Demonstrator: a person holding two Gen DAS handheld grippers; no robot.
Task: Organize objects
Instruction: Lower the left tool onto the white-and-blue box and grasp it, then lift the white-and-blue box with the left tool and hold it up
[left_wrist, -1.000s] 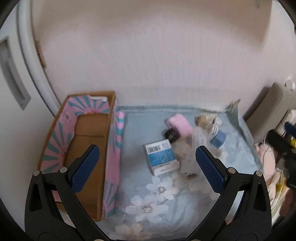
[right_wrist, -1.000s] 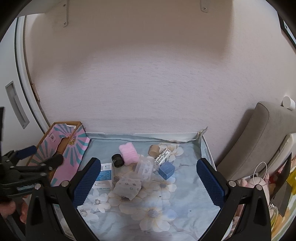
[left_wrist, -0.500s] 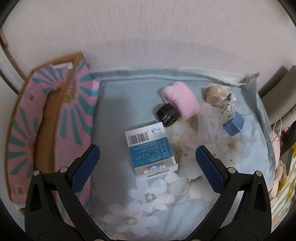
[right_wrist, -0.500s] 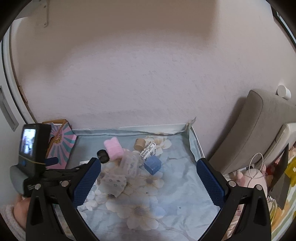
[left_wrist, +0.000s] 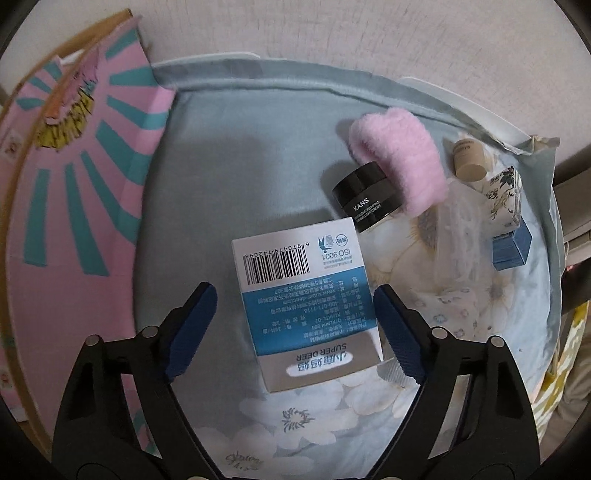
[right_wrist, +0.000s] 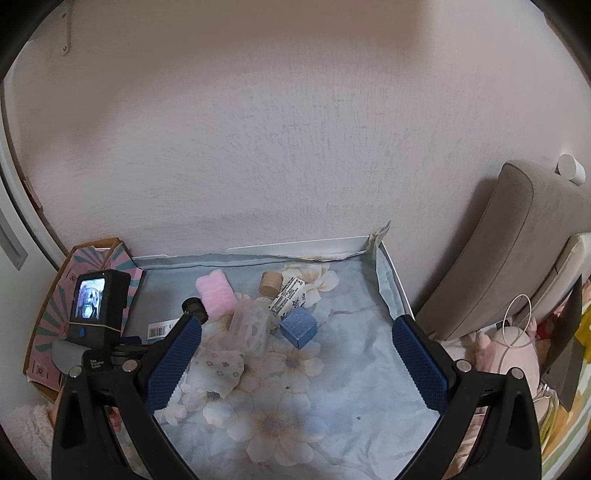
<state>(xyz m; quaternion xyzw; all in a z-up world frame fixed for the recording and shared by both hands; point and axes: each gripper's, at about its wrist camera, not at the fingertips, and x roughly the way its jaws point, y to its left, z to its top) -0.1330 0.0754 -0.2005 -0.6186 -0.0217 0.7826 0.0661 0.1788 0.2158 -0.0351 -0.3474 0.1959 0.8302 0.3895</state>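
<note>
A white and blue carton with a barcode (left_wrist: 299, 295) lies flat on the flowered blue cloth (left_wrist: 229, 192). My left gripper (left_wrist: 293, 295) points down over it, its jaws closing with the carton between them. The right pad is at the carton's edge; a gap shows at the left pad. Behind lie a black jar (left_wrist: 365, 203), a pink fluffy roll (left_wrist: 402, 155), a tan cylinder (left_wrist: 467, 158) and a blue cube (left_wrist: 511, 245). My right gripper (right_wrist: 297, 325) hangs open and empty above the cloth, near the blue cube (right_wrist: 298, 326).
A pink and teal cardboard box (left_wrist: 74, 184) stands open at the left against the wall. A clear plastic bag (left_wrist: 458, 236) and a patterned cloth (left_wrist: 454, 306) lie right of the carton. The tray's white rim (right_wrist: 306, 243) runs behind; a grey cushion (right_wrist: 498, 251) leans at the right.
My left gripper has come down and tilted over the carton, and its jaws have narrowed around it. The right gripper has drifted a little and stays open.
</note>
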